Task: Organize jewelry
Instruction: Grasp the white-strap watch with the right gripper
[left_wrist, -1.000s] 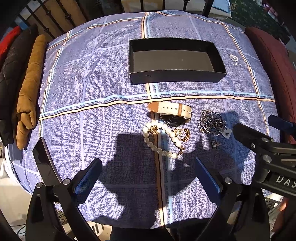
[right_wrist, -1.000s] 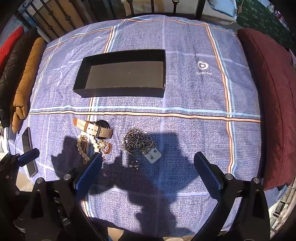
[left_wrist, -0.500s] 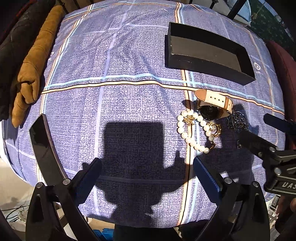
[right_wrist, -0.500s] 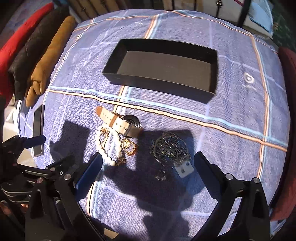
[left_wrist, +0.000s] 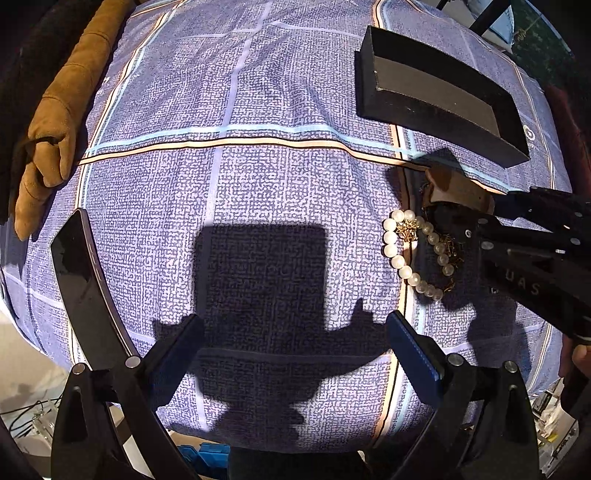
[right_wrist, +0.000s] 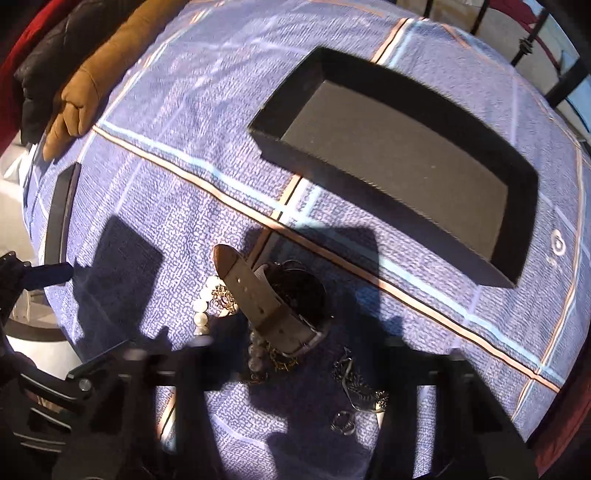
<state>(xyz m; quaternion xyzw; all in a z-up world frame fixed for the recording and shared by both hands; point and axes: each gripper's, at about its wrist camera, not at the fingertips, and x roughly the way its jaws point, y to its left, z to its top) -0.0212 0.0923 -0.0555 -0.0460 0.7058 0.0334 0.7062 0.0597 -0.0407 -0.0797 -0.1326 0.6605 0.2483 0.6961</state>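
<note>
An empty black tray (right_wrist: 402, 162) sits on the blue checked bedspread (left_wrist: 258, 184); it also shows in the left wrist view (left_wrist: 439, 92). In front of it lie a watch with a beige strap (right_wrist: 266, 302), a white pearl bracelet (left_wrist: 399, 254), a gold chain (left_wrist: 448, 254), a silver chain (right_wrist: 354, 380) and a small ring (right_wrist: 343, 422). My right gripper (right_wrist: 291, 373) is open, low over the watch and chains, its fingers blurred. My left gripper (left_wrist: 295, 343) is open and empty over bare bedspread, left of the jewelry.
A black phone (left_wrist: 85, 288) lies at the bed's left edge. Brown (left_wrist: 62, 122) and black garments lie along the left side. A dark red cushion (right_wrist: 569, 417) lies on the right. A metal bed frame (right_wrist: 532, 44) stands behind the tray.
My right gripper has dropped down and forward over the watch and chains. My left gripper has swung further left, so the jewelry and tray shift to the right of its view.
</note>
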